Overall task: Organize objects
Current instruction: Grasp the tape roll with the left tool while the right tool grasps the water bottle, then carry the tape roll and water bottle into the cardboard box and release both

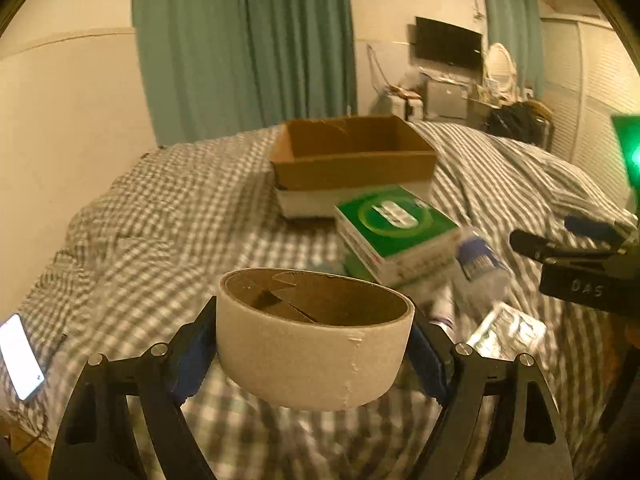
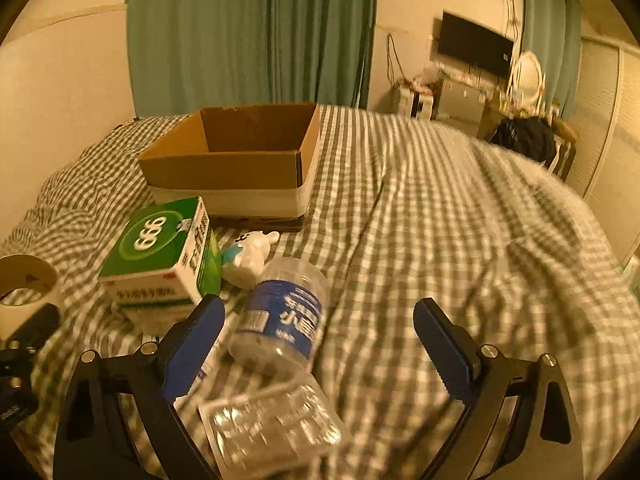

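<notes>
My left gripper [image 1: 314, 340] is shut on a wide roll of beige tape [image 1: 312, 356], held above the checked bed. The same tape roll [image 2: 24, 284] shows at the left edge of the right wrist view. An open cardboard box [image 1: 352, 160] stands farther back on the bed; it appears empty. In front of it lie green and white boxes [image 1: 396, 232], a clear bottle with a blue label [image 2: 284, 316], a small white toy figure [image 2: 250, 256] and a clear plastic pack [image 2: 272, 424]. My right gripper [image 2: 320, 340] is open over the bottle and the pack.
A lit phone [image 1: 20, 356] lies on the bed's left edge. The checked bedcover [image 2: 440, 240] spreads wide to the right. Green curtains [image 1: 244, 44], a wall, a dark screen [image 1: 448, 44] and a cluttered desk stand beyond the bed.
</notes>
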Demonstrator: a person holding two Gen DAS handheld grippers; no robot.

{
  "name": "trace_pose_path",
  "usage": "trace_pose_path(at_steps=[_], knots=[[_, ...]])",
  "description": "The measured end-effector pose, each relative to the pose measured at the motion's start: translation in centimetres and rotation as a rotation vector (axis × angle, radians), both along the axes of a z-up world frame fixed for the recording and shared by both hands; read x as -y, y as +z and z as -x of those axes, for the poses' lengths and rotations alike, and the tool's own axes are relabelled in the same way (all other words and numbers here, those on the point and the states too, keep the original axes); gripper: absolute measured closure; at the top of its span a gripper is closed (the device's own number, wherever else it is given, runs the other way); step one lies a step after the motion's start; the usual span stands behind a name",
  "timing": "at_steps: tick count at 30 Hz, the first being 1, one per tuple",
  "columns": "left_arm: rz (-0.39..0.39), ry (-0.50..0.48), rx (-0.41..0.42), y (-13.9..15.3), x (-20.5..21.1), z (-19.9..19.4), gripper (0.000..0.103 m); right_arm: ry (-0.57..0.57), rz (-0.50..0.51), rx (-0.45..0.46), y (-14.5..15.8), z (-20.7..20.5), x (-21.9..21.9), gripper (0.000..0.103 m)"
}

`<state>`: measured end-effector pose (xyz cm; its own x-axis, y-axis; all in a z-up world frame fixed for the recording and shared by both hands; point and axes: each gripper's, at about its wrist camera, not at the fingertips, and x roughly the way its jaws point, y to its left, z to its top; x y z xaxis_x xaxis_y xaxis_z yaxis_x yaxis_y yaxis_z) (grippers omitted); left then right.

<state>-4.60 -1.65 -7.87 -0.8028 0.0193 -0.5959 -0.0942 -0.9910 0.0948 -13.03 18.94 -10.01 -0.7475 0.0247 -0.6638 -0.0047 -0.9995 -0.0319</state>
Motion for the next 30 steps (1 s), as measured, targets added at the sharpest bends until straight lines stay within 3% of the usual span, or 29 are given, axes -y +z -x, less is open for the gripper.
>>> trace_pose_path(at_steps=[5, 7, 13, 17, 24, 30], knots=[[0.020, 0.034, -0.003, -0.2, 0.9, 1.4, 0.017, -0.014, 0.053, 0.108, -3.1, 3.7, 0.1, 0.021], [0.020, 0.038, 0.009, -0.6, 1.2, 2.1, 0.017, -0.006, 0.078, 0.137, -4.0, 4.4, 0.2, 0.021], [-0.009, 0.046, 0.046, -1.7, 1.9, 3.8, 0.017, 0.031, 0.086, 0.197, -5.9, 5.7, 1.2, 0.023], [-0.028, 0.046, 0.047, -1.6, 2.1, 4.2, 0.017, 0.044, 0.136, 0.221, -6.9, 6.1, 1.0, 0.034], [-0.085, 0.053, 0.046, 0.0, 2.4, 4.2, 0.017, 0.071, 0.136, 0.129, -3.4, 4.6, 0.2, 0.041], [-0.118, 0.047, -0.036, 4.0, 1.9, 4.0, 0.017, 0.120, 0.036, -0.032, 2.9, 2.8, 0.4, 0.042]])
